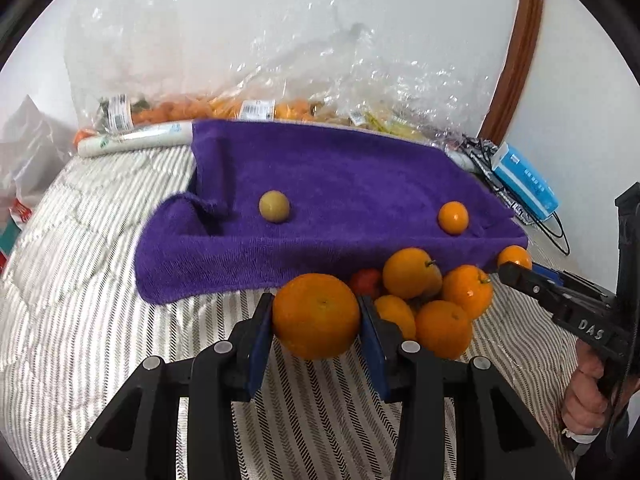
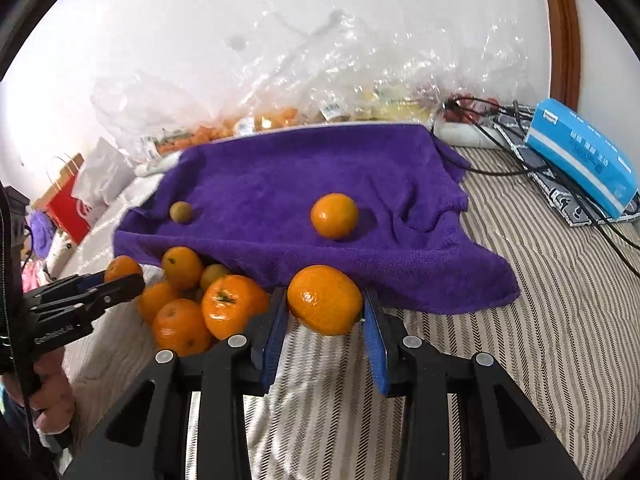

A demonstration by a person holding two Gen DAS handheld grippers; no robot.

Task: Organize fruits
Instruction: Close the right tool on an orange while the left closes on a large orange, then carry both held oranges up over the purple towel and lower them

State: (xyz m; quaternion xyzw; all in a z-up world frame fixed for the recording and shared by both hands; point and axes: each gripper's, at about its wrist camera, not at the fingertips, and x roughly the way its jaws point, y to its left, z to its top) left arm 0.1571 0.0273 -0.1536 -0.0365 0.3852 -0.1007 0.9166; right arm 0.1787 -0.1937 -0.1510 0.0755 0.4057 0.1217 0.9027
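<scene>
My left gripper (image 1: 316, 312) is shut on a large orange (image 1: 316, 316), held just above the striped bedcover. My right gripper (image 2: 325, 304) is shut on another orange (image 2: 325, 299); it also shows in the left wrist view (image 1: 516, 270). A pile of oranges (image 1: 436, 300) with a small red fruit (image 1: 366, 282) lies between the grippers at the front edge of a purple towel (image 1: 320, 184). On the towel lie a small green-yellow fruit (image 1: 274, 206) and a small orange (image 1: 453, 217). The pile (image 2: 192, 304), towel (image 2: 280, 184), green-yellow fruit (image 2: 180, 212) and small orange (image 2: 334, 216) show in the right wrist view too.
Clear plastic bags of fruit (image 1: 256, 108) lie along the wall behind the towel. A blue box (image 2: 580, 156) and black cables (image 2: 520, 160) lie at the right. A red and white bag (image 2: 72, 208) stands at the left. A wooden frame (image 1: 516, 44) runs up the wall.
</scene>
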